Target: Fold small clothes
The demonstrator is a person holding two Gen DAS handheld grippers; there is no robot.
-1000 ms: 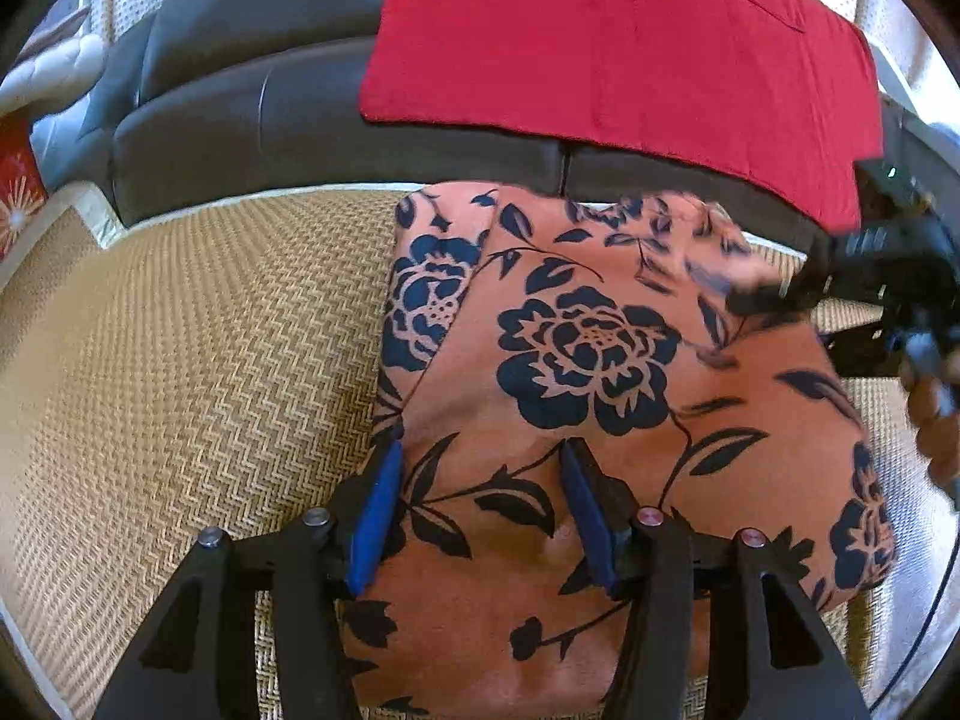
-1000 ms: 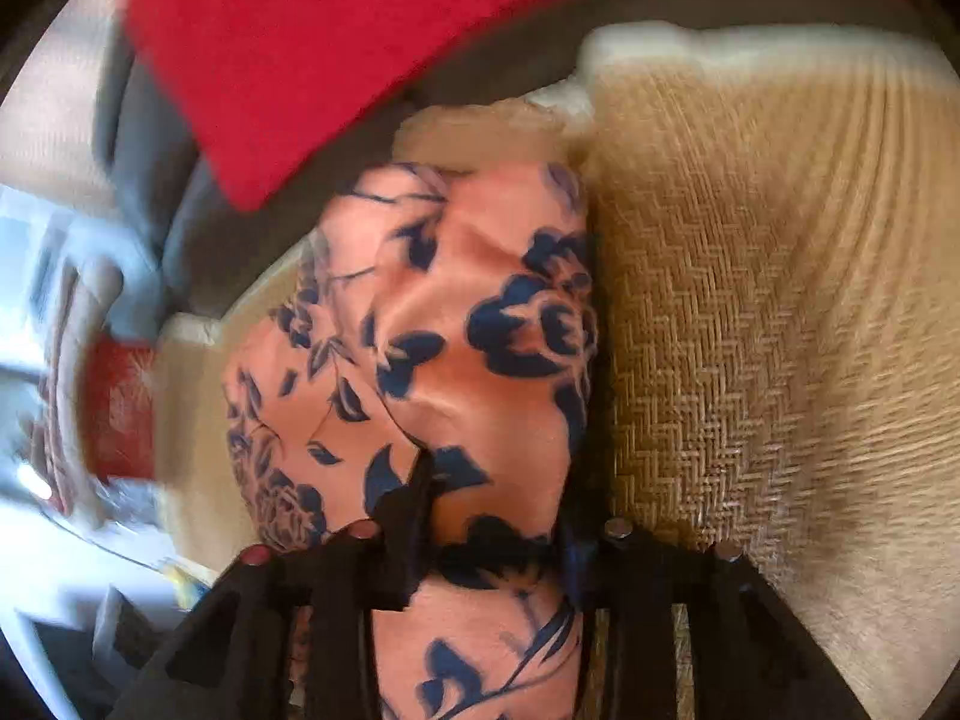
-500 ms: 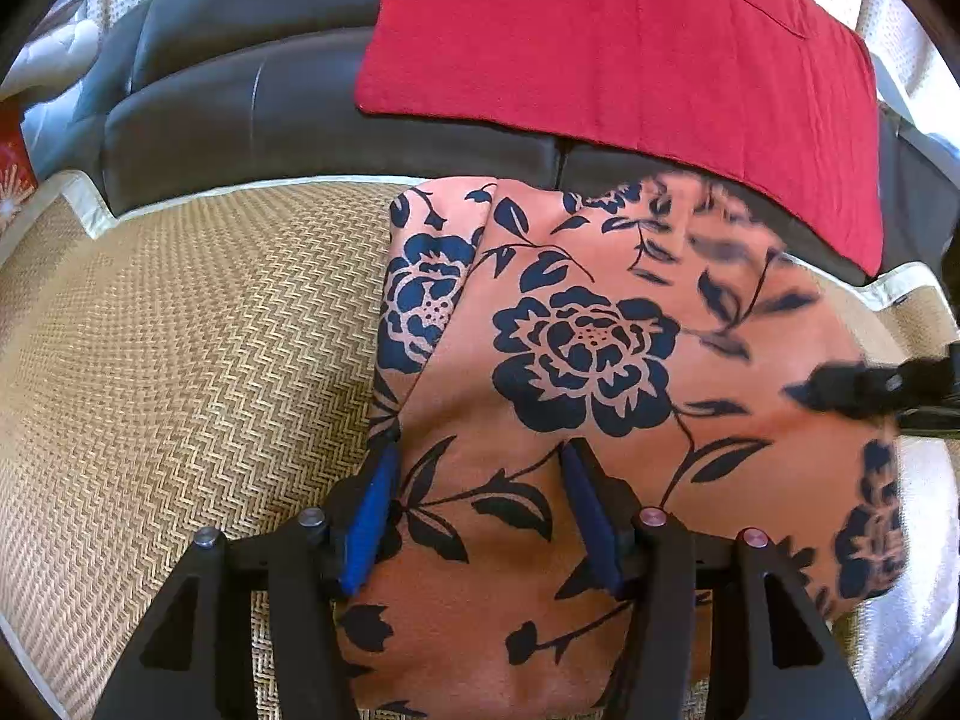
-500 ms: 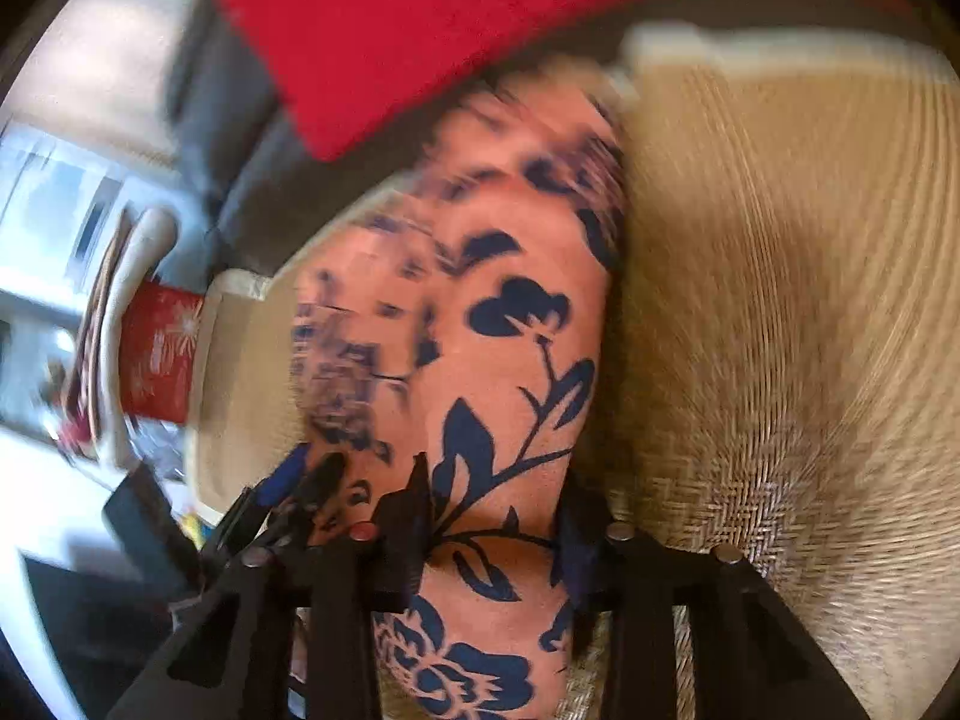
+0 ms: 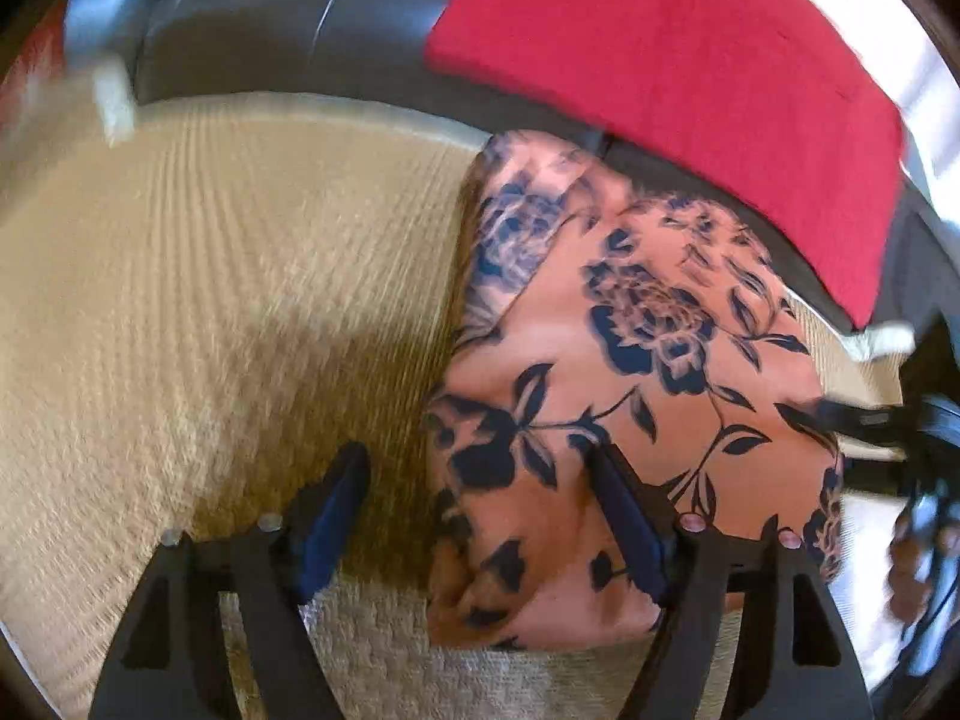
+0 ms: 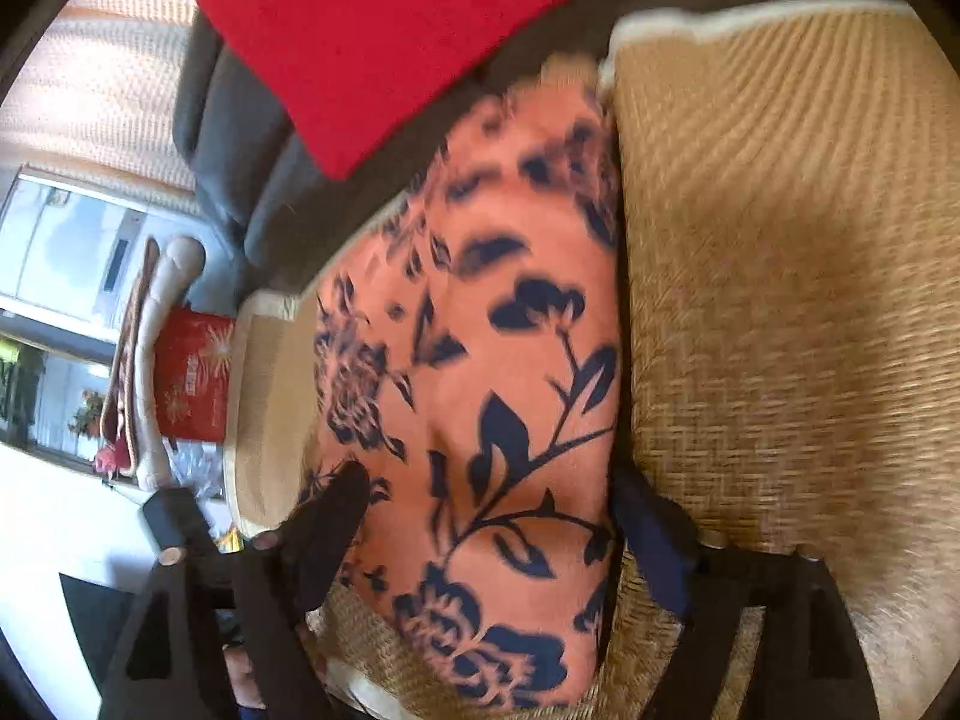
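An orange garment point(image 5: 606, 384) with a navy flower print lies folded on the woven mat point(image 5: 228, 300). My left gripper point(image 5: 480, 480) hangs over the garment's near left edge with its jaws opening. One of its fingers point(image 5: 336, 504) is above bare mat and the other rests over the cloth, so nothing is pinched. In the right wrist view the same garment point(image 6: 498, 360) runs as a long folded strip. My right gripper point(image 6: 492, 504) straddles the strip's near end, its jaws opening and its pads at the cloth's two edges. A dark fingertip of the right gripper point(image 5: 864, 420) shows at the garment's right side.
A red cloth point(image 5: 690, 78) drapes over the dark sofa back point(image 5: 288, 18) behind the mat. A red box point(image 6: 192, 378) and stacked cushions point(image 6: 156, 354) stand past the mat's left end. The mat's pale trim point(image 6: 720, 18) marks its far edge.
Both grippers' jaws have spread wider and let go of the cloth. My left gripper has slid left, so one finger is now off the garment. The garment has settled flat.
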